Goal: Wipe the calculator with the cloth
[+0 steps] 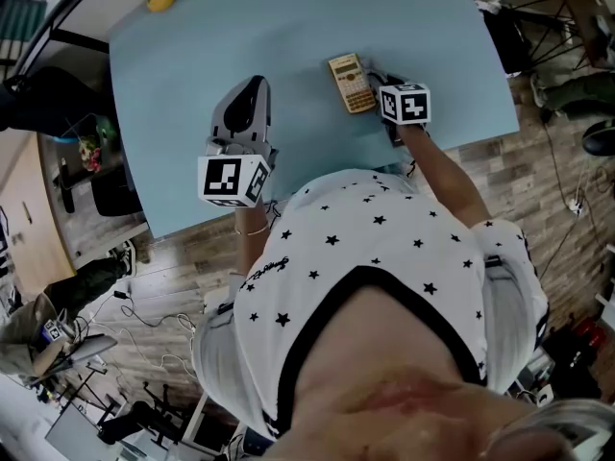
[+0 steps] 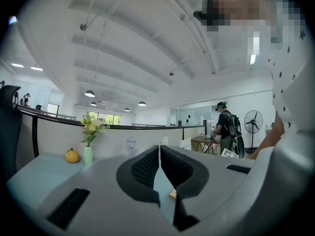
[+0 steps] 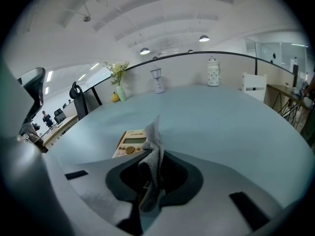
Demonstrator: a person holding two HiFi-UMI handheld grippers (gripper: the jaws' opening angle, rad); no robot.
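The left gripper (image 1: 252, 92) takes no part in the work as things stand. In its own view the left gripper (image 2: 159, 150) has its jaws closed on each other with nothing between them. It hangs over bare table (image 1: 288, 27), well apart from the calculator (image 1: 352, 83). A small corner of the calculator (image 2: 173, 194) shows through the gap below its jaws.

The calculator lies flat near the table's near edge, keys up, just left of the right gripper (image 1: 382, 77). That gripper (image 3: 153, 157) is clamped on the cloth (image 3: 156, 132), a grey fold that stands up out of the jaws with its tip over the right edge of the calculator (image 3: 130, 142). I cannot tell whether the cloth is touching the case or is only just beside it.

My reading is that the cloth is picked up and brought to the work, so the fetching is done. The wiping itself is either just starting or under way, and the pictures do not show how much of the face has been covered.

As for pose, the left forearm reaches forward from the body with its gripper pointing away across the table. The right forearm (image 1: 447, 176) stretches out lower and further right, with its gripper angled in towards the calculator
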